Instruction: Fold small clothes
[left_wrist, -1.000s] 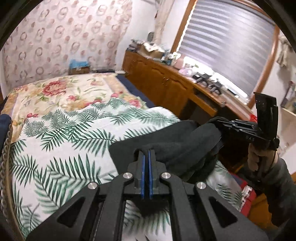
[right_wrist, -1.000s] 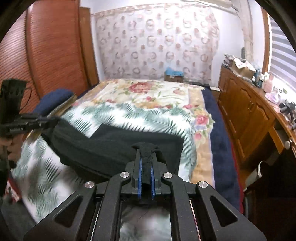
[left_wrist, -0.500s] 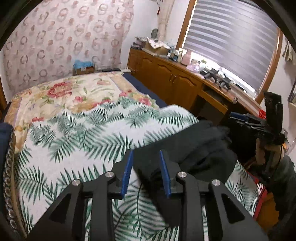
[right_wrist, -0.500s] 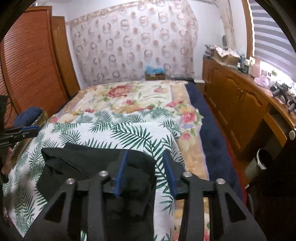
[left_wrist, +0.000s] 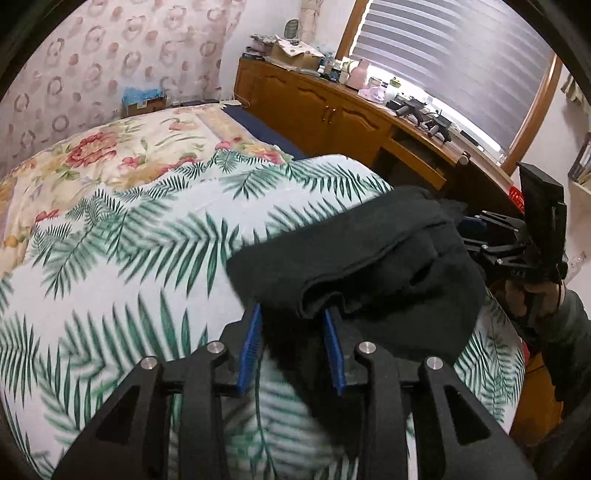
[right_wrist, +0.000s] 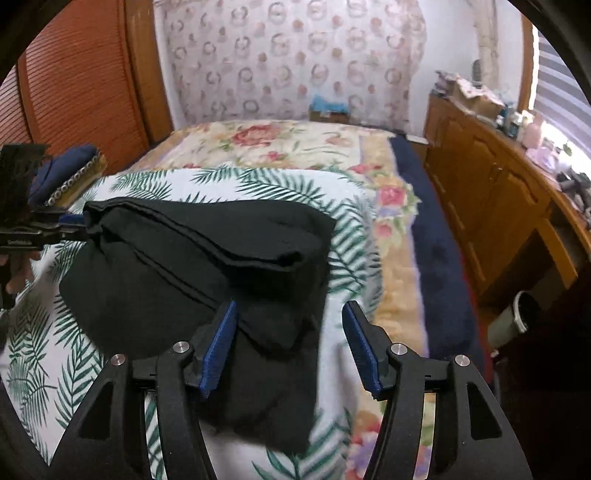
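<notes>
A black garment (left_wrist: 369, 258) lies folded over on the palm-leaf sheet (left_wrist: 129, 258) of the bed; it also shows in the right wrist view (right_wrist: 192, 266). My left gripper (left_wrist: 291, 325) is open, its blue pads on either side of the garment's near edge. My right gripper (right_wrist: 290, 321) is open wide at the garment's other end, with cloth lying between the pads. Each gripper shows in the other's view: the right one (left_wrist: 476, 229) at the garment's far side, the left one (right_wrist: 72, 223) at the garment's left corner.
A wooden dresser (left_wrist: 332, 110) with clutter on top runs along the right under a blinded window (left_wrist: 461, 66). A floral quilt (right_wrist: 277, 144) covers the far bed. A dark blue mat (right_wrist: 436, 258) edges the bed. A wooden wardrobe (right_wrist: 81, 85) stands left. A bin (right_wrist: 517, 317) sits on the floor.
Both grippers were shut on the garment a second ago and have opened, letting it drop folded onto the bed. They have drawn back slightly.
</notes>
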